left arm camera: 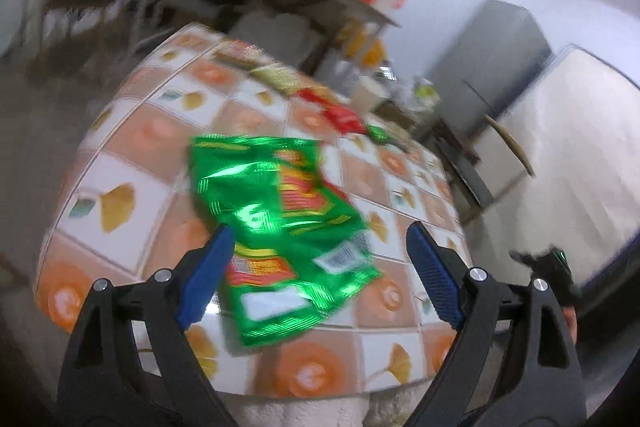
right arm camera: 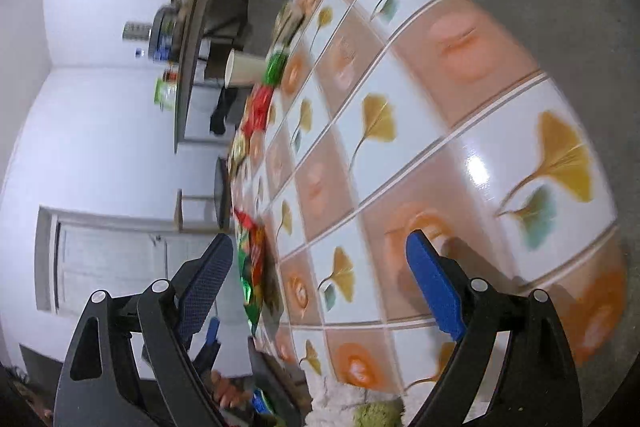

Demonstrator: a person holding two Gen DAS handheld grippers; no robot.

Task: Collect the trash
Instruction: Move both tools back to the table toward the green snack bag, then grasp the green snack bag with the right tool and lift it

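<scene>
Left wrist view: left gripper [left arm camera: 316, 259] gapes, released, over crinkled green foil snack wrapper [left arm camera: 280, 227] on tiled counter [left arm camera: 132, 131]; approach step, next lower and clamp.

Crinkled green foil snack wrapper [left arm camera: 280, 223] flat on tiled tabletop, apparently empty

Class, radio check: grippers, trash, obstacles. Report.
Left gripper open over green bag. Right gripper open, empty. More wrappers behind on table. Nothing blocking.

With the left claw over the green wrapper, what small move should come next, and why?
Probably lower the left claw onto the green wrapper and close. The claw is open, and the wrapper lies flat on the table between its fingers, not yet gripped.
</scene>
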